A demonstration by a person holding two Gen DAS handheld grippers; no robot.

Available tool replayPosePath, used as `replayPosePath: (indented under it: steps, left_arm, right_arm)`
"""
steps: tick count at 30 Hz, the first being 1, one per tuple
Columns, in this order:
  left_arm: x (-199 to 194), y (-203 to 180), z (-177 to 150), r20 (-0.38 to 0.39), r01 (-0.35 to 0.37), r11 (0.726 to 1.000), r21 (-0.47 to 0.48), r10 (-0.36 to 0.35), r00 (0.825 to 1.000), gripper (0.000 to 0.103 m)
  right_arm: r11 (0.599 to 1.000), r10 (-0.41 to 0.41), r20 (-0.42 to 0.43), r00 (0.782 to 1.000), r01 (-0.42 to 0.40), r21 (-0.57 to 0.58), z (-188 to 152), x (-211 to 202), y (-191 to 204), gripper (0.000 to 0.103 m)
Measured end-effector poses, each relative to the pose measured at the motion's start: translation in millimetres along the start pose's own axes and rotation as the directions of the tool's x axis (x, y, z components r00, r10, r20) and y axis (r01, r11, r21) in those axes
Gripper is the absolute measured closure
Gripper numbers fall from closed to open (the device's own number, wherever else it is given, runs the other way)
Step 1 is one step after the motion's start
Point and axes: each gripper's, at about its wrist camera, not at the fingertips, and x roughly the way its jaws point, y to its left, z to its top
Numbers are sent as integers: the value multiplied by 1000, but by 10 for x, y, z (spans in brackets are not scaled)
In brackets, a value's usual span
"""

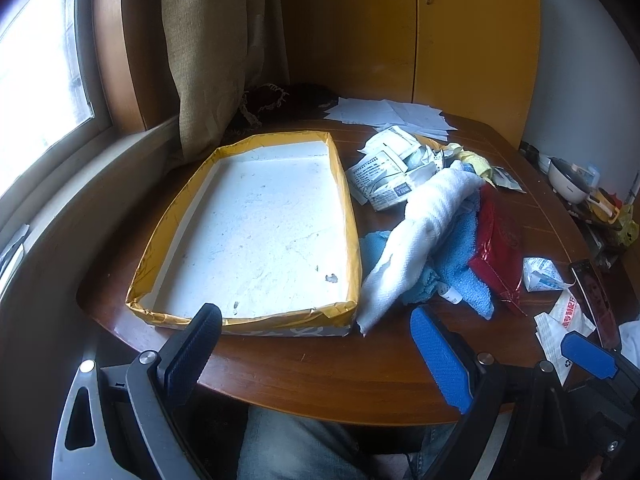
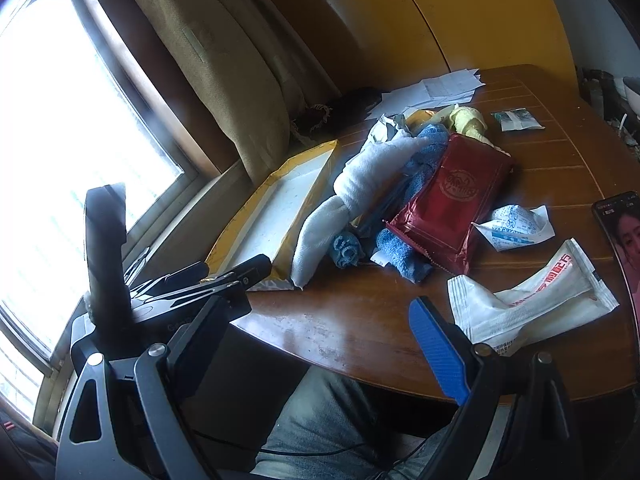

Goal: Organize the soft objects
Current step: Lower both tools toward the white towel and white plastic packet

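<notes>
Now we hold both tools back at the table's near edge: the left gripper (image 1: 316,344) and the right gripper (image 2: 328,344) each stand wide open, gripping nothing. Beside the bare, yellow-taped shallow box (image 1: 348,216) lies the heap we must sort: a white towel (image 1: 416,224) draped over a blue cloth (image 1: 460,256), its near end touching the box's corner, with a red foil packet (image 2: 448,200) on the right and a yellow cloth (image 2: 470,120) at the back. We judge the towel's loose near end the best bite; pinch low, lift slowly, lest the blue cloth drag along. What lies under the pile stays hidden, the crumpled printed wrappers (image 1: 384,168) are unreadable, and the phone (image 2: 620,232) is cut off at the edge.
</notes>
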Motion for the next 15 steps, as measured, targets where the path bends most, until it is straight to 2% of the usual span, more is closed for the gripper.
replayPosePath:
  steps: [15]
  left_arm:
    - [-38,-33,-15,3,-1,1000,14,1,1000,6]
  right_arm:
    - [1000,-1,6,1000,1,-9,-9,-28,53,11]
